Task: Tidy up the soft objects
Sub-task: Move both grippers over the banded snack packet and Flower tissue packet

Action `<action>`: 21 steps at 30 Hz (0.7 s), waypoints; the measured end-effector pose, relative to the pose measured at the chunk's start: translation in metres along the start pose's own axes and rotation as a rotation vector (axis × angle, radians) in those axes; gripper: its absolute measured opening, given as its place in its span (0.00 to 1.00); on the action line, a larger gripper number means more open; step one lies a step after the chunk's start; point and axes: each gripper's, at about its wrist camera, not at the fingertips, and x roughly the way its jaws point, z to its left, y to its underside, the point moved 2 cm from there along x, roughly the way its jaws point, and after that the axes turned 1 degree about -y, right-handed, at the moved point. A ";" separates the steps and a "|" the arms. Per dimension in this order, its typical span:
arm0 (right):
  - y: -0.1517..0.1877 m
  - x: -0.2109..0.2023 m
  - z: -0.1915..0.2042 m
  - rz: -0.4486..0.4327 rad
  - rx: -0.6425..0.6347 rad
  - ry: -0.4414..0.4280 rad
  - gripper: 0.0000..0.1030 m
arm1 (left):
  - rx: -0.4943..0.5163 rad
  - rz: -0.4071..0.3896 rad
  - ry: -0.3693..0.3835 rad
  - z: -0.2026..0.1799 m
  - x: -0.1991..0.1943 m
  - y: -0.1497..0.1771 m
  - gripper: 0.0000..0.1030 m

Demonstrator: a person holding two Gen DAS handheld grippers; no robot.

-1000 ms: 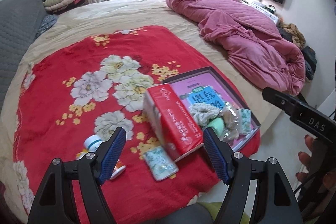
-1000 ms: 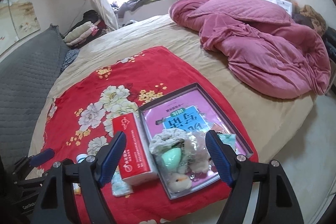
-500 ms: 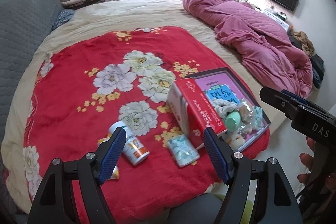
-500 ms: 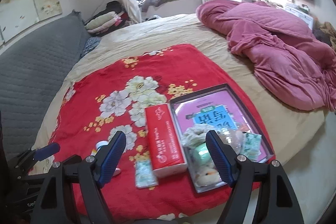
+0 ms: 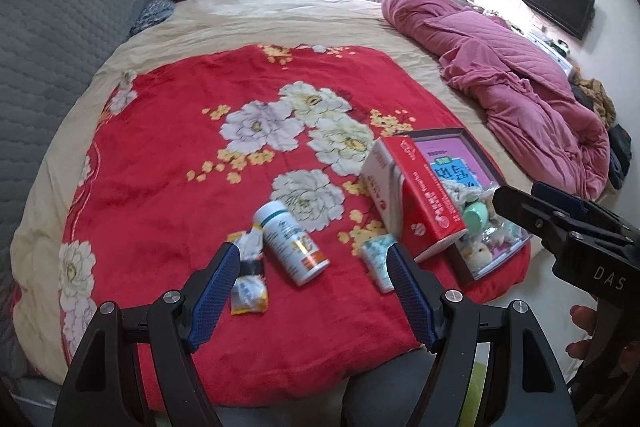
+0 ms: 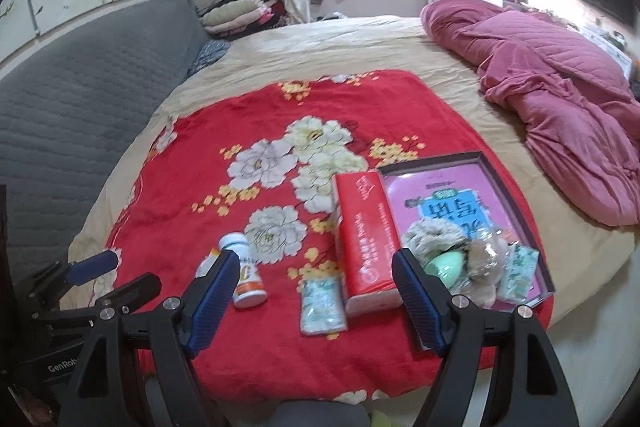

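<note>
Soft bits sit heaped in the shallow tray (image 6: 516, 183) at the near right corner of the red flowered blanket (image 6: 248, 107): a knitted scrunchie (image 6: 434, 237), a mint sponge (image 6: 446, 267), fluffy toys. A red tissue box (image 6: 366, 239) lies against the tray's left side, a tissue pack (image 6: 322, 303) just beside it, a white bottle (image 5: 290, 243) further left. Left tongs (image 5: 312, 297) and right tongs (image 6: 314, 301) both hover wide open, holding nothing.
</note>
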 end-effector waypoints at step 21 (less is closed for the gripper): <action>0.058 0.060 0.030 0.119 -0.058 -0.009 0.75 | -0.092 0.092 -0.037 0.043 0.039 0.043 0.75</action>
